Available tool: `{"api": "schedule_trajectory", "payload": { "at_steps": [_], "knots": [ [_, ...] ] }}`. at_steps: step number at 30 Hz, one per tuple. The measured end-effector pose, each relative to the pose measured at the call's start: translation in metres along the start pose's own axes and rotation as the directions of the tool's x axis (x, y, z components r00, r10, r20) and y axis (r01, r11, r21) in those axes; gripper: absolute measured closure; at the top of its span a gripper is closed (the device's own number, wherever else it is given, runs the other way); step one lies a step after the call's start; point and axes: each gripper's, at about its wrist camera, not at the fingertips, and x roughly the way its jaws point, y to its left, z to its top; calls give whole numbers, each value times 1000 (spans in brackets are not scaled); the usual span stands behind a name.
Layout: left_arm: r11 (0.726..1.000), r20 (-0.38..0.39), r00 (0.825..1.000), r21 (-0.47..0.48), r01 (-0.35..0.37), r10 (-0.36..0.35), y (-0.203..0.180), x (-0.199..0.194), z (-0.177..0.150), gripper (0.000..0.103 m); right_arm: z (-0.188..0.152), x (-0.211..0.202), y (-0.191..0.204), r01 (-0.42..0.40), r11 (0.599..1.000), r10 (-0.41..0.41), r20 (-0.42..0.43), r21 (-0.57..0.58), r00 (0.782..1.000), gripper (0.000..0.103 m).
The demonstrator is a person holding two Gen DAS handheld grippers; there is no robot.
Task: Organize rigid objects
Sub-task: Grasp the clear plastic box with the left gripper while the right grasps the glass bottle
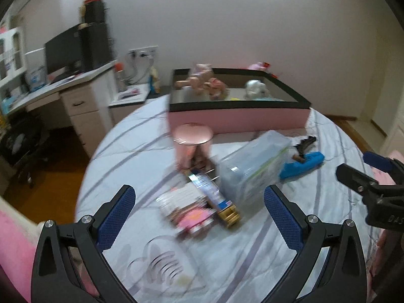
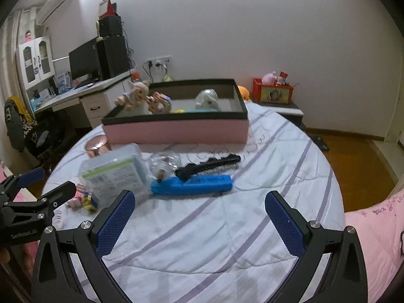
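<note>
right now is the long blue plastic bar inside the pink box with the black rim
No, the long blue plastic bar lies on the striped bedsheet, in front of the pink box with the black rim.

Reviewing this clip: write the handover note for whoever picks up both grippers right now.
Left gripper: open, empty, above the bed.
Right gripper: open, empty, above the bed.
Pink box at the far side of the bed already holds dolls and a white toy.
On the quilt, not yet sorted: clear plastic box, blue case, black comb, pink cup, long gold-ended box, pink packet.
Left to do: these loose items, presumably into the pink box.
</note>
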Motion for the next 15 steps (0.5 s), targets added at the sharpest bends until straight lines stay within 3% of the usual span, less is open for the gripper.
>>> {"api": "schedule_trajectory", "payload": {
  "at_steps": [9,12,13,15],
  "knots": [
    [992,-38,998,113,49,-44,-30,36,20,4,0,20,-26,26,999,-23,-53,48,998,0],
    [986,-59,996,151,71,-62,-41,44,24,18,0,27,-35,27,997,-23,-68,67,997,0],
    [984,-75,994,157,87,-76,-44,48,24,27,1,28,-37,29,997,-24,-70,72,997,0],
    [982,-107,989,151,115,-99,-48,54,23,33,1,30,-41,30,996,-24,-74,79,997,0]
  ]
}}
